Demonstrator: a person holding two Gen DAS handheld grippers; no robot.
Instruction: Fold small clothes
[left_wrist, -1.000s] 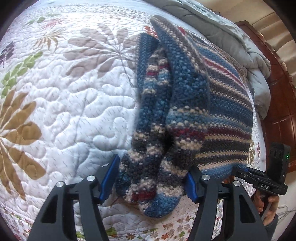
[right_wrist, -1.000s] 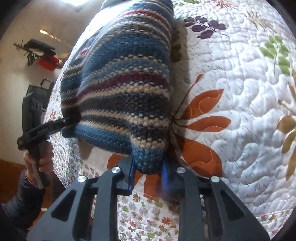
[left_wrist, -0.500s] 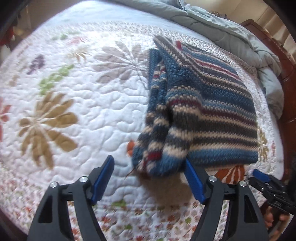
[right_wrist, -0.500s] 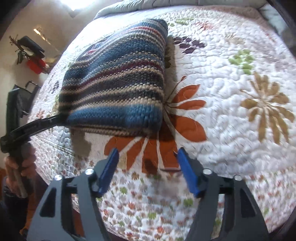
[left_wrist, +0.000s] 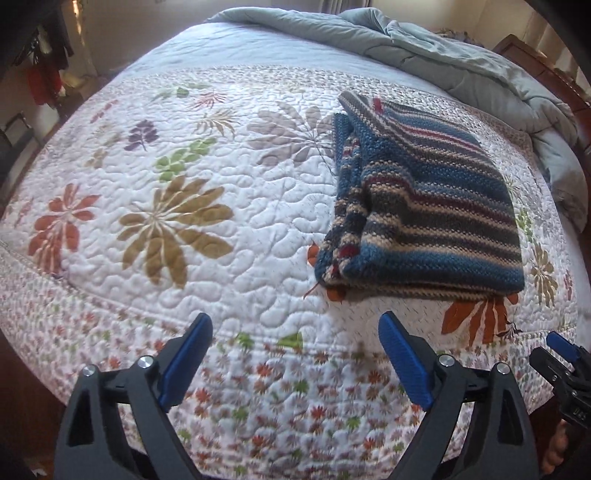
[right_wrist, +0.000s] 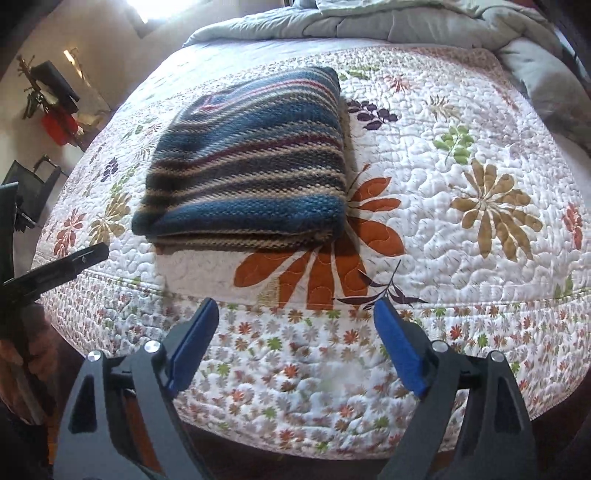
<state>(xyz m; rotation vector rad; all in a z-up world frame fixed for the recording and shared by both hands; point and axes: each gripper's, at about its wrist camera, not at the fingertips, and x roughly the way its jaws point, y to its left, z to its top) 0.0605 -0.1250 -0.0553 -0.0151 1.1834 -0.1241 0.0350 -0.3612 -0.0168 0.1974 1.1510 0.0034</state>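
Note:
A striped knitted garment (left_wrist: 424, 199) in blue, beige and dark red lies folded in a rough rectangle on the floral quilt, near the bed's front edge. It also shows in the right wrist view (right_wrist: 251, 162). My left gripper (left_wrist: 295, 354) is open and empty, hanging over the quilt's border, short of the garment's left corner. My right gripper (right_wrist: 295, 343) is open and empty, over the border in front of the garment. The right gripper's tip (left_wrist: 565, 354) shows at the lower right of the left wrist view.
The floral quilt (left_wrist: 184, 221) covers the bed. A grey duvet (left_wrist: 443, 48) is bunched along the far side. A wooden bed frame (left_wrist: 524, 48) stands at the far right. A chair (right_wrist: 33, 177) and a coat stand (right_wrist: 48, 92) are beside the bed.
Both grippers let go of the garment and pulled back toward the bed's front edge. The garment dropped and now lies flat and folded on the quilt.

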